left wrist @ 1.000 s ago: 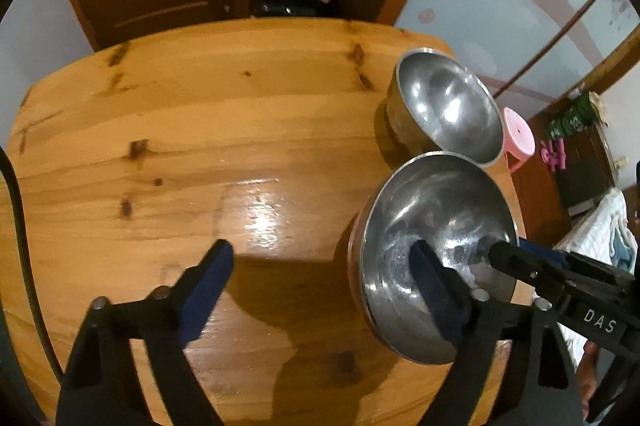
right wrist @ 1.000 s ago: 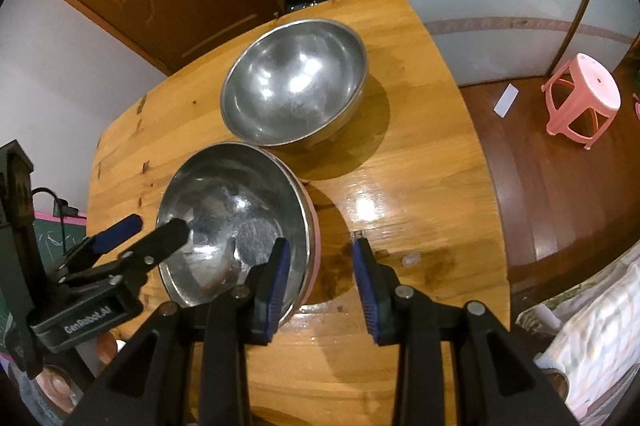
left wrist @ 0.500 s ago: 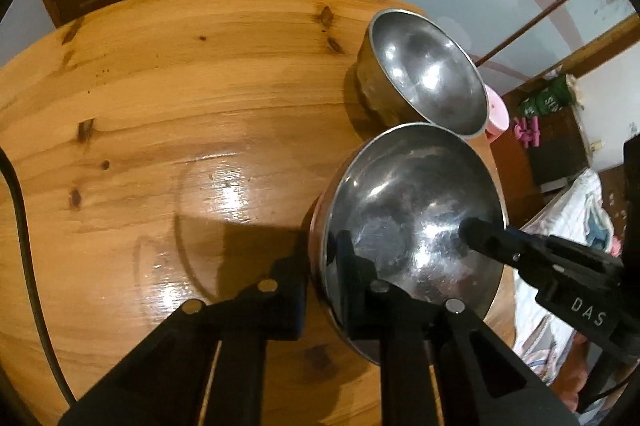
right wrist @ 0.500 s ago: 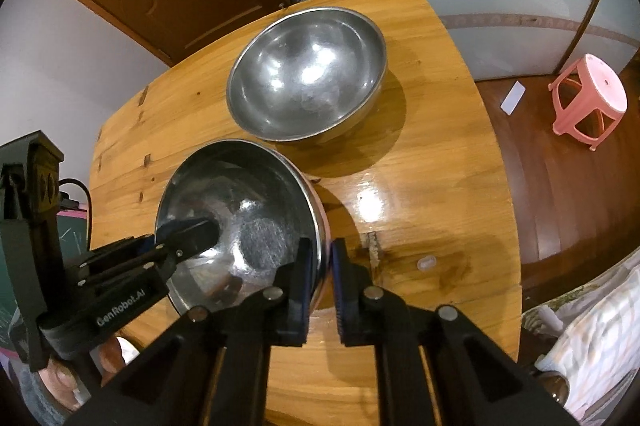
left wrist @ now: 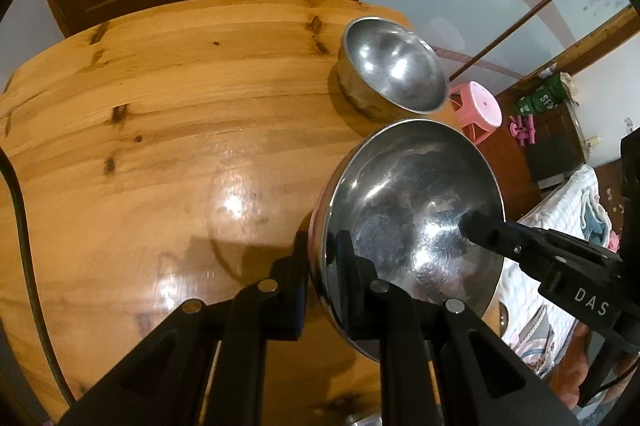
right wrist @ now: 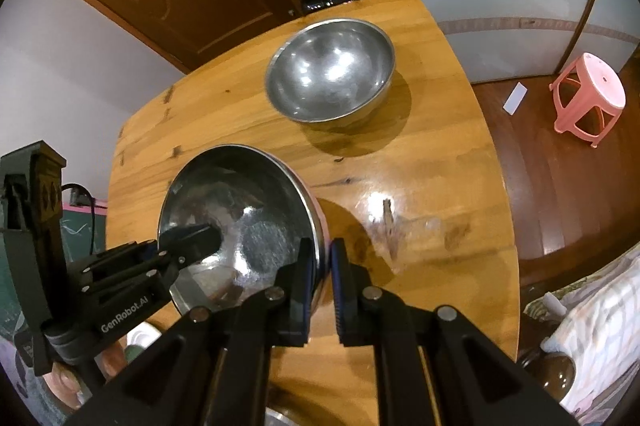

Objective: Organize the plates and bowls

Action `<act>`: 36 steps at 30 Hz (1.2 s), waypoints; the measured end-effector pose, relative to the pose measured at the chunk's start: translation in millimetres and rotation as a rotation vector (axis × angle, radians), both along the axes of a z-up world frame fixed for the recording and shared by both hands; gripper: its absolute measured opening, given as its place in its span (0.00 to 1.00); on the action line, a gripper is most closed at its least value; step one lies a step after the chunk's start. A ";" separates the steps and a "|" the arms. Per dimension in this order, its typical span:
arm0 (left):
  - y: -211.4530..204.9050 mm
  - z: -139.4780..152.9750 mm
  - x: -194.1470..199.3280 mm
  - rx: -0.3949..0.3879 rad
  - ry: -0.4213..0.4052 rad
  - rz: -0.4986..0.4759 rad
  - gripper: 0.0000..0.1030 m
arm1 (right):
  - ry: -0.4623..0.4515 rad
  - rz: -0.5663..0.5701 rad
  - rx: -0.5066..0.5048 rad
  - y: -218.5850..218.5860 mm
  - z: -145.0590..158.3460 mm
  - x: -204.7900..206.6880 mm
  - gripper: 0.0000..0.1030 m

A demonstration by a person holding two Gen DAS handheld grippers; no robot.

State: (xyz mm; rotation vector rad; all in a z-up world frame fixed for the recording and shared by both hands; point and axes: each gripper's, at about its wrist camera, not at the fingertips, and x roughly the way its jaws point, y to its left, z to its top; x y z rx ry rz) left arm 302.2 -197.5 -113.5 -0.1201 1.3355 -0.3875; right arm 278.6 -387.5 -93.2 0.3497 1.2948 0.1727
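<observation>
We had both claws clamped on opposite rims of the near steel bowl (left wrist: 412, 226), which filled the lower right of the left wrist view and the lower left of the right wrist view. The left gripper (left wrist: 322, 266) pinched the bowl's left rim, one finger inside and one outside; the right gripper (right wrist: 320, 266) pinched the opposite rim the same way, its jaws narrow around the thin metal. The bowl looked tilted and appeared to be just off the wooden table (left wrist: 160, 145), though we could not tell that for certain. A second steel bowl (right wrist: 330, 69) stood apart near the table's far edge, in the upper middle of the right wrist view. We judged the risk to lie in the slick, thin rim: if our two hands drifted apart or rose unevenly, the bowl could twist in the pads, slip free and clatter down, or knock the other bowl toward the edge above the pink stool (right wrist: 588, 97).
</observation>
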 end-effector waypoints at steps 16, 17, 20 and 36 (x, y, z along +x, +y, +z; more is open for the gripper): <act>22.1 71.6 -136.9 -0.032 -0.097 -0.049 0.12 | -0.115 0.001 -0.017 12.1 71.7 -129.5 0.08; 23.1 72.0 -147.8 -0.028 -0.107 -0.054 0.12 | -0.122 0.002 -0.023 14.8 73.6 -137.7 0.08; 25.8 71.3 -178.7 -0.016 -0.131 -0.062 0.12 | -0.139 0.011 -0.037 21.0 75.2 -163.2 0.08; 32.0 31.1 -250.7 0.034 -0.142 -0.072 0.12 | -0.135 0.004 -0.068 37.3 33.2 -243.2 0.07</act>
